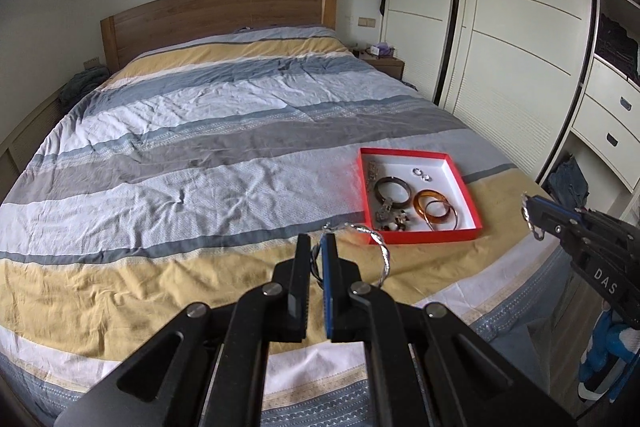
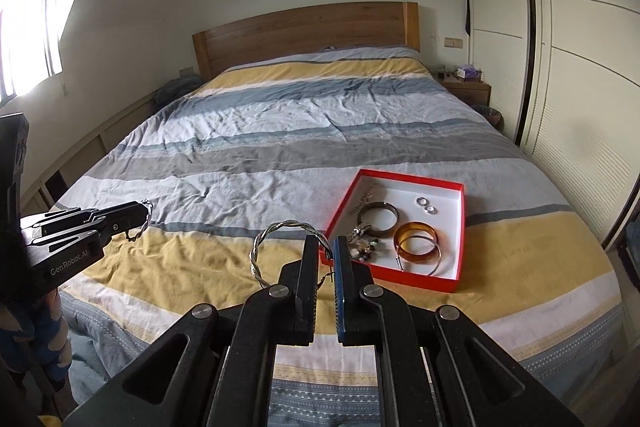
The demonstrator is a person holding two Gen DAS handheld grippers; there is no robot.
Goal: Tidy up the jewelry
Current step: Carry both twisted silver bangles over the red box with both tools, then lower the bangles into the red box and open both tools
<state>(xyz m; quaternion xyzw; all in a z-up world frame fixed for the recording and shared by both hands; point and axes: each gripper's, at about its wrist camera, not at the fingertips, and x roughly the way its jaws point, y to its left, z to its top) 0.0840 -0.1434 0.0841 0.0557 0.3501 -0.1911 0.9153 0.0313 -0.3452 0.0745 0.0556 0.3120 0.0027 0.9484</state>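
Right wrist view: the right gripper (image 2: 325,247) pinches a twisted silver bangle (image 2: 276,247), its loop hanging left of the fingers. The red tray (image 2: 452,285) lies just right, at centre-right of the frame. The left gripper (image 2: 146,215), at the left edge, pinches another bangle and sits farther off.

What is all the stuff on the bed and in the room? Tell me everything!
Red box: one, red outside, white inside, on the bed.
Bangles: dark one, amber one, in the box.
Small rings: two, silver, in the box.
Twisted silver bangles: two, one in each gripper.
Bed: one, striped blue, grey, yellow.
Headboard: one, wooden.
Wardrobe: cream, beside the bed.
Left gripper: black, shut on a bangle.
Right gripper: black, shut on a bangle.
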